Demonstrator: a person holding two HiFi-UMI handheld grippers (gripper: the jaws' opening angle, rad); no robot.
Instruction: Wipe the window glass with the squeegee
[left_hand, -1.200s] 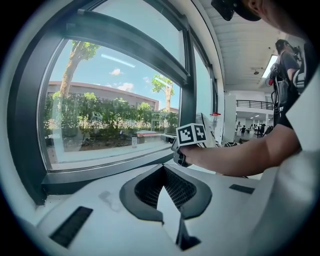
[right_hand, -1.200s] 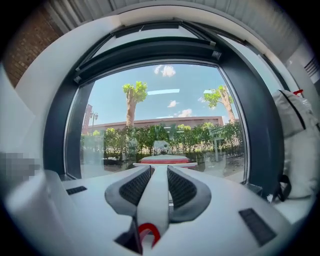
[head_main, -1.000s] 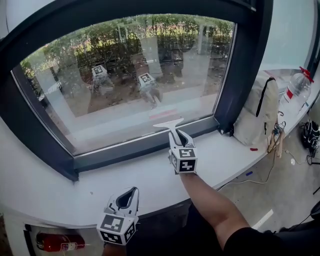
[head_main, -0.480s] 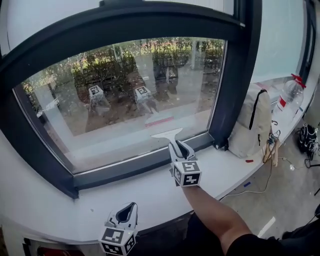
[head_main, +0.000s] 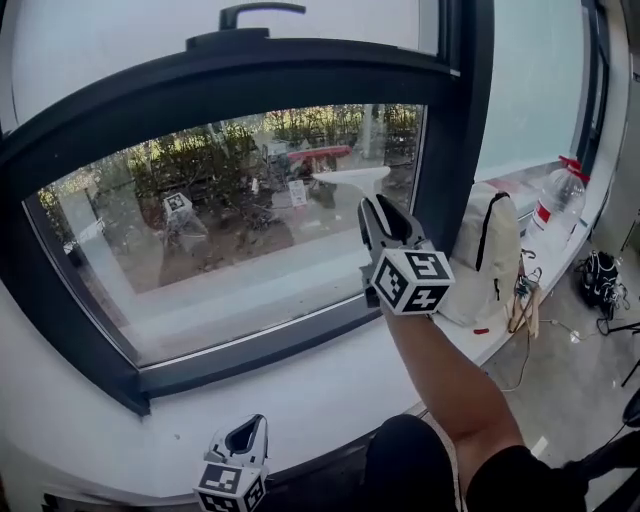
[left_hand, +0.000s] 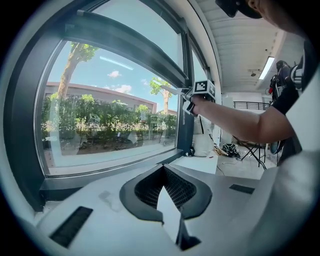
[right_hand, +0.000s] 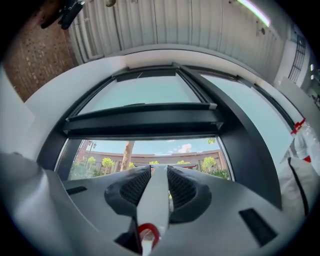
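- The right gripper (right_hand: 159, 171) is clamping both jaws onto the handle of the squeegee (right_hand: 151, 200). The jaws are standing only as far apart as the handle is wide, and the dark ribbed pads (right_hand: 134, 188) are pressing on it from either side.
- The handle is running forward out of the jaws. The white blade (head_main: 350, 178) is lying level at the upper right part of the window glass (head_main: 200, 240) (whether its edge is actually touching the pane cannot be told).
- The person's bare arm (head_main: 440, 380) is reaching up from the lower right and carrying this gripper high in front of the pane. The marker cube (head_main: 412, 280) is facing the head camera.
- The left gripper (left_hand: 163, 166) is holding its jaws together at the tips, with nothing between them.
- In the head view, this gripper is hanging low at the near edge of the white sill (head_main: 300, 390). It is pointing toward the window and is well apart from the squeegee.
- The dark window frame (head_main: 300, 75) is enclosing the glass, and its right upright is standing just beside the blade.
- Beyond that upright, a pale bag (head_main: 487, 255) is standing on the sill. A clear bottle (head_main: 553, 210) with a red cap is standing farther right.
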